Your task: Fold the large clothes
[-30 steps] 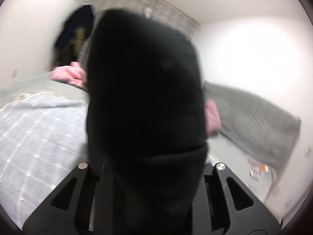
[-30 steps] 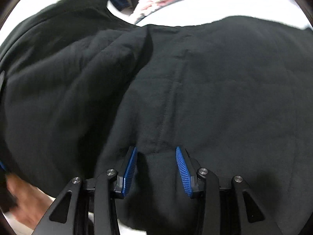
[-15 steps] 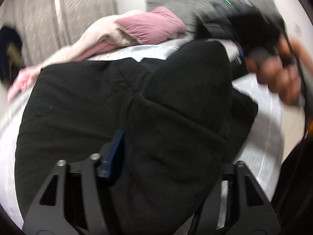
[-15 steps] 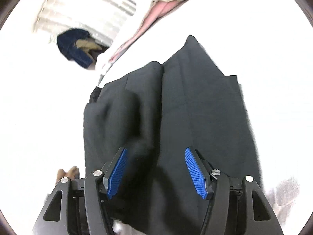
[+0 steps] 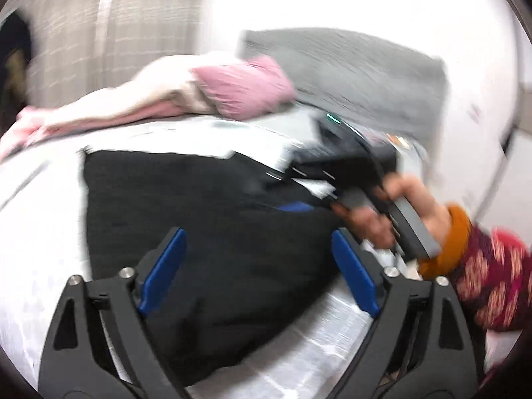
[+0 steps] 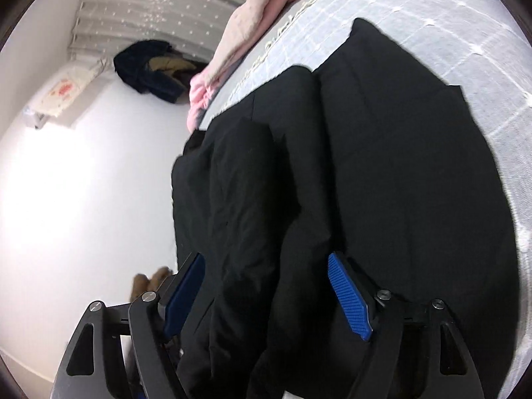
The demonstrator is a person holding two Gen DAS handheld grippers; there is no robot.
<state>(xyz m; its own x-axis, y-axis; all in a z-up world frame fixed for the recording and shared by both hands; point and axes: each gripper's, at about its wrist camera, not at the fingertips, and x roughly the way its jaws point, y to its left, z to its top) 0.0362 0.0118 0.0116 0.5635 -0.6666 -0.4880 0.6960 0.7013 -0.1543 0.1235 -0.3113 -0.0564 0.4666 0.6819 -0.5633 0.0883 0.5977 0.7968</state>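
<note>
Left claw (image 5: pixel 257 267): blue-padded jaws opening wide, nothing gripped; black fleece garment (image 5: pixel 212 232), thick and soft, lies just below and ahead of its tips on the pale quilted bedspread (image 5: pixel 40 232). Right claw (image 6: pixel 266 294): jaws likewise opening, straddling a loose ridge of the same cloth w/o pinching it. Garment looks bulky, limp, non-slip, not fragile; likely sags if lifted mid-panel. Best hold: folded edge or corner, both claws well apart. Beyond: pink bedding (image 5: pixel 239 86), far side.
</note>
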